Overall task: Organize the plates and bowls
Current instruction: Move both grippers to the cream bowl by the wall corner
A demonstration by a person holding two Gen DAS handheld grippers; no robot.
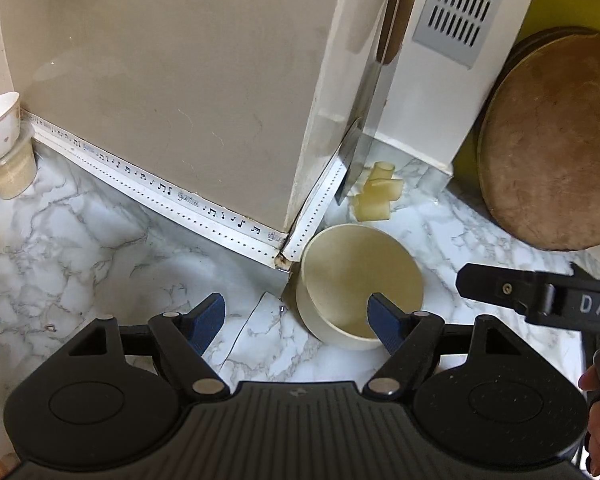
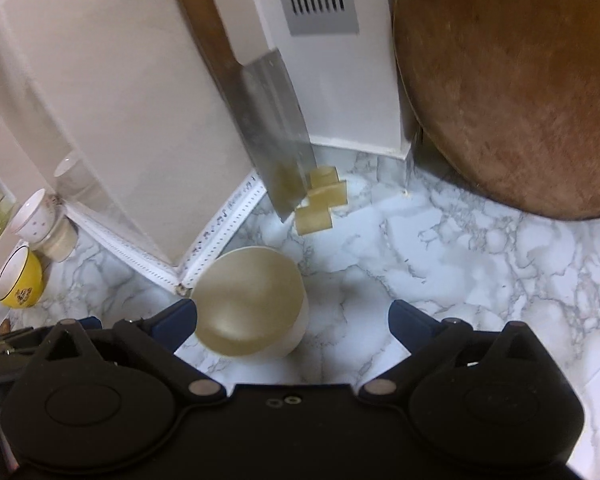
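While the cream bowl [image 1: 360, 284] stands upright on the marble tabletop [image 1: 80, 240] at the foot of the wall corner, the left gripper [image 1: 296, 316] is spread wide and grasps nothing, with its right finger [image 1: 384, 320] over the bowl's near rim and its left finger outside. The right gripper [image 2: 292, 320] is likewise released and empty, with the bowl just ahead and toward its left finger. By this geometry the left gripper appears nearer to a rim pinch.
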